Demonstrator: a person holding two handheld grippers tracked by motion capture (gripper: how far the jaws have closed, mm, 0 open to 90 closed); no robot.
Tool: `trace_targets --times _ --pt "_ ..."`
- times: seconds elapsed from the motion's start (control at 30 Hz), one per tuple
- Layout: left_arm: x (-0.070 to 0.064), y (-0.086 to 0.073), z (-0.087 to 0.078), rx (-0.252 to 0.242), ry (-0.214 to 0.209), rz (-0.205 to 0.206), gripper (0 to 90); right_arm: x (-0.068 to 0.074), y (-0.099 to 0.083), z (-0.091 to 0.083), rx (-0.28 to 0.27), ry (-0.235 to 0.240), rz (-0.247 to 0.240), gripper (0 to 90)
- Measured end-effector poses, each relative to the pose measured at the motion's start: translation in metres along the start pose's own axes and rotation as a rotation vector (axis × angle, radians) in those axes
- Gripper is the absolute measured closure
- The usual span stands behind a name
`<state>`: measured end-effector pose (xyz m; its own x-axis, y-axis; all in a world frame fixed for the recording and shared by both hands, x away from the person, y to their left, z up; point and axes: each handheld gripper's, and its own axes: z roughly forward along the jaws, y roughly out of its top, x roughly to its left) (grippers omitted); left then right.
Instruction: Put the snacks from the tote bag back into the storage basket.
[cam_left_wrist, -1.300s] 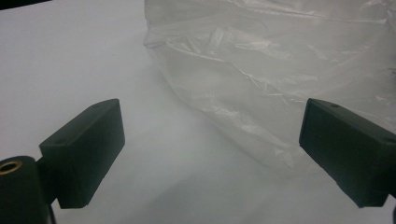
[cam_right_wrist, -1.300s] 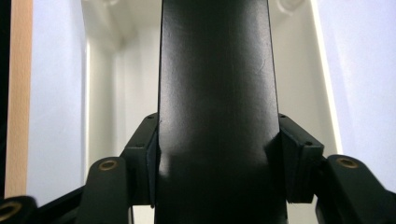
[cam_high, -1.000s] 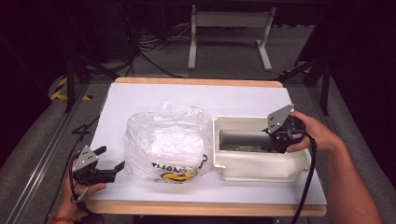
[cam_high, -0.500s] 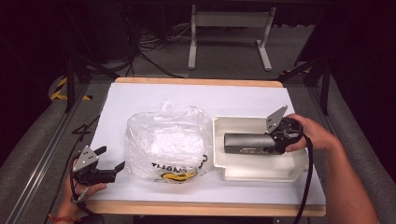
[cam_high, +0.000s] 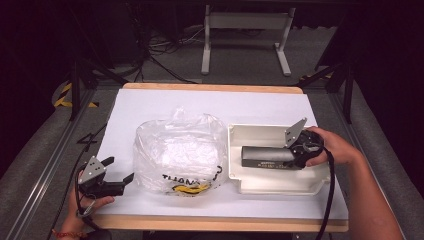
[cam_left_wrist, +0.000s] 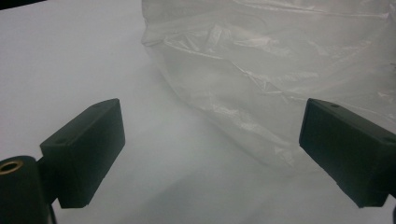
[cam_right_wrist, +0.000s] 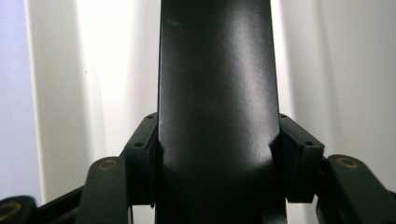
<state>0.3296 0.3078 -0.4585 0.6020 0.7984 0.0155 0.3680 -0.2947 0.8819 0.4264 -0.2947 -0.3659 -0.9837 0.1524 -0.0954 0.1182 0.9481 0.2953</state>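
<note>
At table's near left edge, left gripper (cam_high: 120, 182) held low, jaws wide apart, nothing between them; pointing toward clear plastic bag (cam_high: 180, 152). Seen from left gripper view: bag (cam_left_wrist: 280, 79) just ahead of the spread jaws, crumpled wall close to the right-hand jaw, not touching. Black and yellow print on the bag's near side.

Right of bag, on the white table sheet (cam_high: 165, 105): cream tray (cam_high: 260, 185), shallow, rim just beside the bag. Over the tray, right gripper (cam_high: 287, 156) clamped on a dark rectangular block (cam_high: 262, 156). Block long axis across the tray, pointing toward the bag, low over the tray floor; resting or hovering, cannot tell. Right gripper view confirms: block (cam_right_wrist: 215, 93) squeezed squarely between both jaws, tray wall pale on either side.

Judgement: step in hand is handling the block at the tray, setting down or lifting out, cannot tell which.

For doing it well:
- Keep block level, parallel to tray walls.
- Keep clear of the rim nearest the bag to avoid tipping the light tray.
- If setting down, lower until flat before easing grip.
- Left gripper parked off the bag until needed; thin film likely to snag or drag.

Beyond the table: floor, cables, metal stand legs (cam_high: 245, 37).
</note>
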Motion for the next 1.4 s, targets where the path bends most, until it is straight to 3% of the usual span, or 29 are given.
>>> trace_targets --times 0.4,0.77,0.8,1.2,1.4 --pt "0.000 0.000 0.000 -0.001 -0.003 -0.003 7.7 0.000 0.001 0.010 0.096 0.013 0.011 42.4" --pt "0.000 0.000 0.000 -0.001 0.001 -0.001 7.8 0.003 -0.002 0.016 0.110 0.003 0.019 42.1" --pt "0.000 0.000 0.000 -0.002 0.001 0.001 7.8 0.002 -0.001 0.017 0.099 -0.008 -0.010 42.0" --pt "0.000 0.000 0.001 0.005 -0.002 -0.002 7.8 0.005 -0.002 0.017 0.105 -0.013 0.001 41.0" --pt "0.000 0.000 0.001 0.006 -0.004 -0.004 7.8 0.006 0.001 0.018 0.144 -0.045 -0.026 39.8"
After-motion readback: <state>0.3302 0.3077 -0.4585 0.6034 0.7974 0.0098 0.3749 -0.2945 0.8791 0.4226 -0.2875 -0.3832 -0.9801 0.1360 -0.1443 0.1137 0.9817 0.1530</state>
